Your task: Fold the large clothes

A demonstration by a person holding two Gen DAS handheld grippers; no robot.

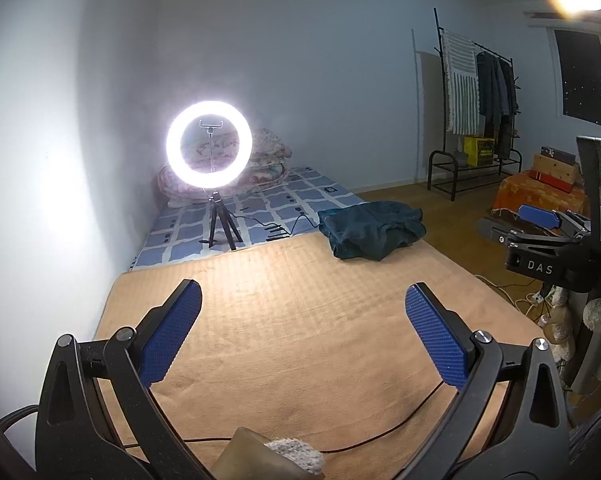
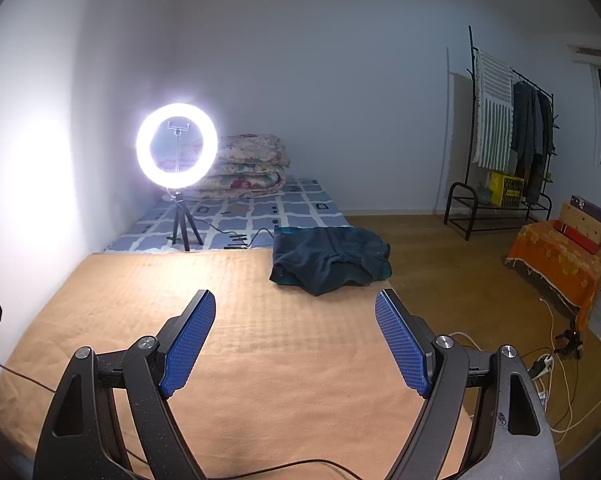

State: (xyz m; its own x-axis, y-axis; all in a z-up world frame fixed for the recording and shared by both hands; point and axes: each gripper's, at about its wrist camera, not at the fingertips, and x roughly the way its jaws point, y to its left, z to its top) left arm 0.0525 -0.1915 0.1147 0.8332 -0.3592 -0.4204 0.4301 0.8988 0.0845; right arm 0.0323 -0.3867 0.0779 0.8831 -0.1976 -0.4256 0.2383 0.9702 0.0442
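— On the far right corner of the tan blanket (image 2: 220, 360), what lies there?
— A crumpled dark teal garment (image 2: 330, 258), well beyond both grippers.
— And the grippers?
— Left gripper (image 1: 302, 312) and right gripper (image 2: 295, 320) hover over bare blanket, blue pads spread wide, holding nothing. A glowing ring light (image 2: 176, 146) stands far left.

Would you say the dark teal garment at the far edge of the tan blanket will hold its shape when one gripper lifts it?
Probably not: the garment lies crumpled in soft folds, so it should droop. It looks thick and fleecy, so likely bulky yet light. On the blanket it would probably drag and bunch rather than slide.
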